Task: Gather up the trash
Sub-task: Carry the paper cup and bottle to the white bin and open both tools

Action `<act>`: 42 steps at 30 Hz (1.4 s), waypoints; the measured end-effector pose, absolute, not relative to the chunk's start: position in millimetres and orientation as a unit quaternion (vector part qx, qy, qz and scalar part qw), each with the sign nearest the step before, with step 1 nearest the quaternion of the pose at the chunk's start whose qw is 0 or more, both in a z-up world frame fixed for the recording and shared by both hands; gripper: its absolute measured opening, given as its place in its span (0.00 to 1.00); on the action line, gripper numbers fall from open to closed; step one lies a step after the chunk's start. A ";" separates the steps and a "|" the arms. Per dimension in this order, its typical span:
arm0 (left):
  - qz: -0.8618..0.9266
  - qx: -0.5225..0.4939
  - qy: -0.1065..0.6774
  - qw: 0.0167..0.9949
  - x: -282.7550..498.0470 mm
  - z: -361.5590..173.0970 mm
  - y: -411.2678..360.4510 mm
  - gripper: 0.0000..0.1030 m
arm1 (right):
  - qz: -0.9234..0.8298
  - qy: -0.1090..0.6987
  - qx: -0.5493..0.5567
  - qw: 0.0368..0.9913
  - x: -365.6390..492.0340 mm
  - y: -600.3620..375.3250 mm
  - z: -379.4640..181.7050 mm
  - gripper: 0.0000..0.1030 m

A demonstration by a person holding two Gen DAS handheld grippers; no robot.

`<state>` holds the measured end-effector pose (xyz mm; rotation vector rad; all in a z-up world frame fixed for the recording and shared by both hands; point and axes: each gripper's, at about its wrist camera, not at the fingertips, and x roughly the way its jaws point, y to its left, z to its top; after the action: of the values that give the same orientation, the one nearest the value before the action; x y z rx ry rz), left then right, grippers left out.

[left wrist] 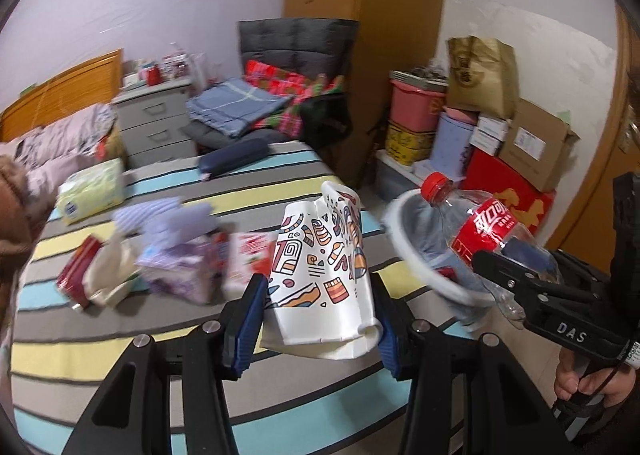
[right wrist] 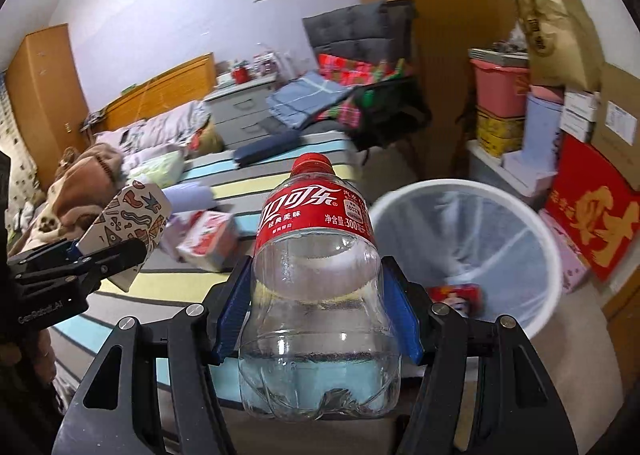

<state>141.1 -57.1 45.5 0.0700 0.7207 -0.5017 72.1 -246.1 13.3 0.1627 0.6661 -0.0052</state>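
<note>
Left claw: the left claw [left wrist: 320, 319] is clamped on a crushed white paper cup printed with colourful doodles [left wrist: 320, 255], its blue pads pressing the cup's lower sides; the cup stands roughly upright with its torn rim uppermost, held above the bed.
Right claw: the right claw [right wrist: 316, 311] grips a clear plastic cola bottle with a red label and red cap [right wrist: 316, 255] around its lower half, blue pads against both sides; the bottle appears empty and points cap-first away from the camera.
Bin: a round white waste bin lined with a pale translucent bag [right wrist: 556, 255] stands on the floor just beside the foot of the bed, to the right of the bottle; a small red packet [right wrist: 456, 293] lies inside it.
Bed: a bed with a cover striped in grey, yellow, turquoise and white [left wrist: 280, 407] spreads beneath both claws; on it lie a purple tissue pack [left wrist: 180, 271], a pale green pack [left wrist: 92, 191] and a dark blue case [left wrist: 234, 161].
Hand: a person's hand [left wrist: 580, 379] wraps the right tool's grip at the lower right of the left wrist view.
Background: stacked boxes and a brown paper bag [left wrist: 480, 75] line the wall behind the bin.
</note>
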 end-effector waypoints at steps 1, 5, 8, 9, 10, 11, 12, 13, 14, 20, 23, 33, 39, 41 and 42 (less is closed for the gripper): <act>-0.250 0.035 0.349 0.902 141.8 45.5 -66.2 0.49 | -0.010 0.327 0.080 0.942 71.2 -254.1 13.2 0.62; -0.281 0.050 0.351 0.892 144.6 43.0 -109.4 0.49 | -0.033 0.330 0.078 0.940 71.7 -276.1 11.1 0.62; -0.300 0.057 0.353 0.884 149.0 40.2 -139.5 0.49 | -0.053 0.338 0.081 0.936 71.9 -297.8 7.7 0.62; -0.304 0.058 0.354 0.883 149.6 39.1 -146.5 0.49 | -0.056 0.340 0.084 0.935 72.6 -303.1 6.7 0.62; -0.308 0.060 0.356 0.880 150.9 37.3 -155.1 0.49 | -0.061 0.344 0.088 0.933 73.5 -310.9 4.2 0.62; -0.314 0.062 0.359 0.877 152.5 34.9 -165.5 0.49 | -0.064 0.346 0.090 0.932 74.3 -313.7 3.2 0.62; -0.317 0.064 0.361 0.875 153.3 32.4 -173.3 0.49 | -0.070 0.351 0.093 0.929 75.5 -320.8 0.2 0.62; -0.319 0.067 0.364 0.872 154.9 29.8 -181.1 0.49 | -0.074 0.353 0.093 0.928 76.5 -324.9 -1.1 0.62; -0.322 0.070 0.368 0.869 157.3 26.6 -190.0 0.49 | -0.076 0.355 0.092 0.927 77.6 -327.8 -2.3 0.62; -0.330 0.082 0.383 0.859 172.4 11.6 -228.0 0.51 | -0.075 0.375 0.090 0.920 89.0 -348.7 -13.1 0.62; -0.335 0.081 0.393 0.852 182.7 3.6 -242.7 0.53 | -0.078 0.389 0.088 0.914 97.8 -358.4 -19.3 0.63; -0.345 0.055 0.419 0.838 212.9 -19.5 -262.5 0.65 | -0.085 0.402 0.091 0.907 109.4 -374.4 -32.4 0.63; -0.339 0.047 0.423 0.839 215.3 -19.5 -257.6 0.67 | -0.087 0.389 0.097 0.912 107.2 -376.9 -26.9 0.64; -0.338 0.043 0.420 0.841 213.3 -15.6 -253.3 0.67 | -0.092 0.384 0.093 0.914 105.4 -375.7 -24.6 0.64; -0.335 0.043 0.417 0.844 212.2 -13.7 -251.5 0.67 | -0.094 0.379 0.092 0.916 102.5 -374.7 -21.7 0.64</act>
<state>212.2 -251.5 -13.7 0.0916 0.8799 -0.7073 102.5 -374.7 -21.7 0.1895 0.7796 -0.1941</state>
